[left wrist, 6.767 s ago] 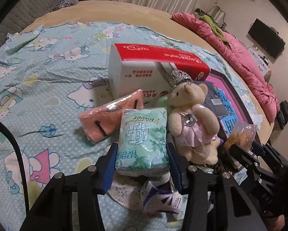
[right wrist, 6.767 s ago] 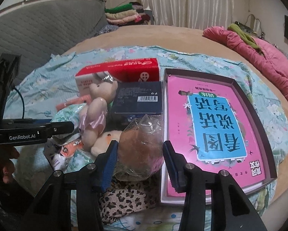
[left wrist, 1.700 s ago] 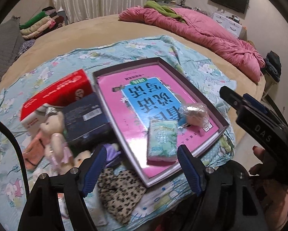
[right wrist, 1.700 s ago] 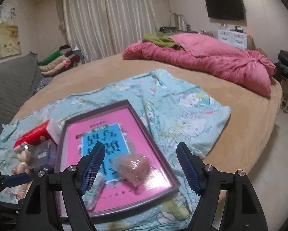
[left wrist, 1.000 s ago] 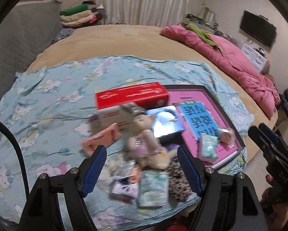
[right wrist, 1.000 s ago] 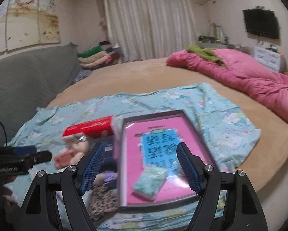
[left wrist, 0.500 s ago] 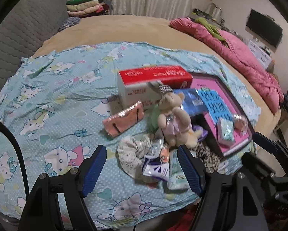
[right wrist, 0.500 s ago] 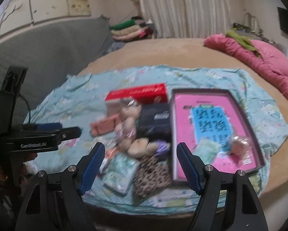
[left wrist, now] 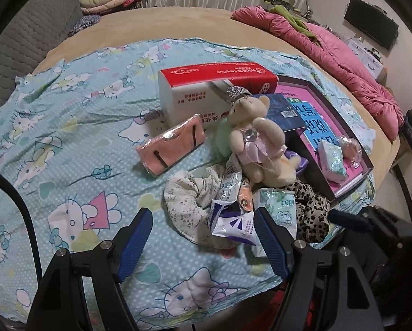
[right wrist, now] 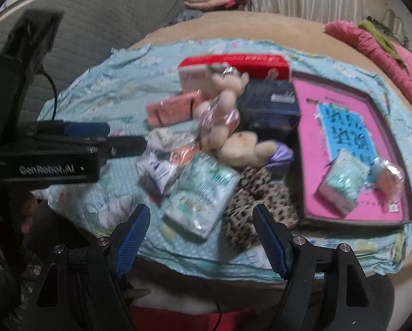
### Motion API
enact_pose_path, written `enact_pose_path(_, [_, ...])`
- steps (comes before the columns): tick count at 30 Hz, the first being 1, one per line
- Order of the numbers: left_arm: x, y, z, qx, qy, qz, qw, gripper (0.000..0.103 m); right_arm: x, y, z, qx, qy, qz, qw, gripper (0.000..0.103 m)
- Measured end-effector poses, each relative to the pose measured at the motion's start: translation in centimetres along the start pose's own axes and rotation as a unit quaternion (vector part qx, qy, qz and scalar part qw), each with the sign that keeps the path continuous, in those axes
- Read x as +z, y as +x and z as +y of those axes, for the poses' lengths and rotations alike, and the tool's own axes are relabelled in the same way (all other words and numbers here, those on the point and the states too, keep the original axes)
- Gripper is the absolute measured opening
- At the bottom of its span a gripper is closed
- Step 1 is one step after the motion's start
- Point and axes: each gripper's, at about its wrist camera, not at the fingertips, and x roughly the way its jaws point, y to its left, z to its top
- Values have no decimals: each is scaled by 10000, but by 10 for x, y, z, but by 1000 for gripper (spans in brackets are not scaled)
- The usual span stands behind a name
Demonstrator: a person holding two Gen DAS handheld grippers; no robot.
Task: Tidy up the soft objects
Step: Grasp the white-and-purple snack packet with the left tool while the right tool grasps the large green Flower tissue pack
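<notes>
- Step in hand, as I judge it: approach for the next pick. Two soft items already lie in the pink box lid (left wrist: 352,135) at the right of the frame: a green tissue pack (left wrist: 332,161) and a small clear-wrapped bundle (left wrist: 350,146).
- My left gripper (left wrist: 203,237) stands wide and empty at the lower centre of the left view. A white-and-purple snack pouch (left wrist: 230,220) lies just beyond its jaws, beside a floral cloth (left wrist: 186,193).
- My right gripper (right wrist: 202,234) also stands wide and empty. A second green tissue pack (right wrist: 203,193) lies just beyond its jaws, with a leopard-print cloth (right wrist: 258,201) to its right.
- Remaining soft items sit in a heap at the centre of the frame: a teddy bear (left wrist: 254,138) in a pink dress, a peach wrapped pack (left wrist: 171,144), and a second plush, partly hidden.
- Next move, as I judge it: lower each gripper over its nearest item, centre the pads on the short sides, then close gently. The wrappers look slippery.
- The right view is blurred; fine contact cannot be confirmed there.
</notes>
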Motion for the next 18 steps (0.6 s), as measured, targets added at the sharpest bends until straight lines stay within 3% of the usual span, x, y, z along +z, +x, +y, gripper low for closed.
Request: enact_pose_path(18, [3, 43, -18, 39, 549, 383, 9977, 75, 4, 57, 9, -344, -182, 89, 9992, 78])
